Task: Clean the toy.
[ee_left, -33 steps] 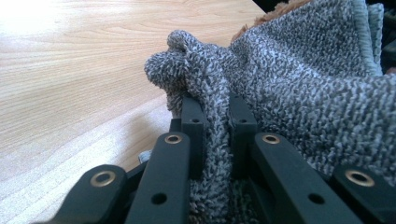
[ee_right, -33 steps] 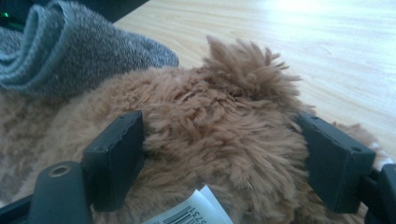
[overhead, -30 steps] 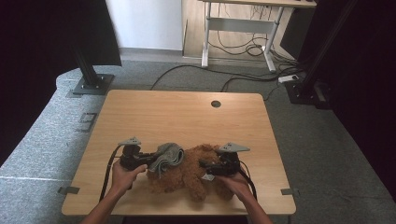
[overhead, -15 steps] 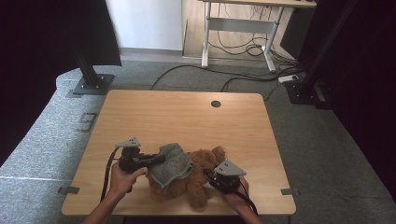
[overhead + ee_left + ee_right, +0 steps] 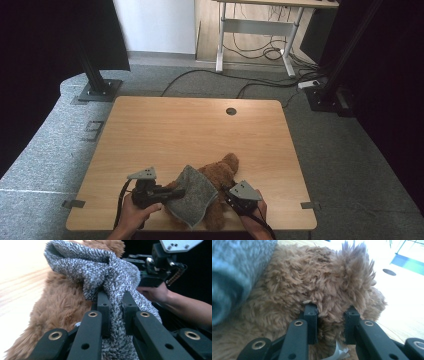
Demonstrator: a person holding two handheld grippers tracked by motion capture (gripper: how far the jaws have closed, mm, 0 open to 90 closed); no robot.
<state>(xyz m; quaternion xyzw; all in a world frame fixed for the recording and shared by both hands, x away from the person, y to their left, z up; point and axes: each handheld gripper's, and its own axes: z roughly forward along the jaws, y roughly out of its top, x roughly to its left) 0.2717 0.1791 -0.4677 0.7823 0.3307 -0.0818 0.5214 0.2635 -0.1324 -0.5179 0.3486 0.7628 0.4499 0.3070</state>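
A fluffy brown plush teddy bear (image 5: 220,180) lies near the front edge of the light wooden table (image 5: 190,130), its body stretching from the person's side up and toward the right, with a round head end pointing toward the middle of the tabletop. A grey, nubby terry cloth garment (image 5: 192,195) is draped over the toy's lower half. The left gripper (image 5: 172,192) comes in from the left, held in the person's left hand (image 5: 135,216), and its jaws stand narrow, pinched on a fold of the grey cloth; in the left gripper view the cloth bunches up between the two black pads (image 5: 103,305) and hangs over the brown fur beside it. The right gripper (image 5: 229,192) sits at the toy's right flank, held in the right hand (image 5: 255,220). Its jaws have just been closing, and in the right gripper view they clasp a tuft of the brown plush, with fur pressed between the pads (image 5: 310,312) and a small white label (image 5: 338,352) showing below them. The two grippers lie near each other, on opposite sides of the cloth-covered bear.
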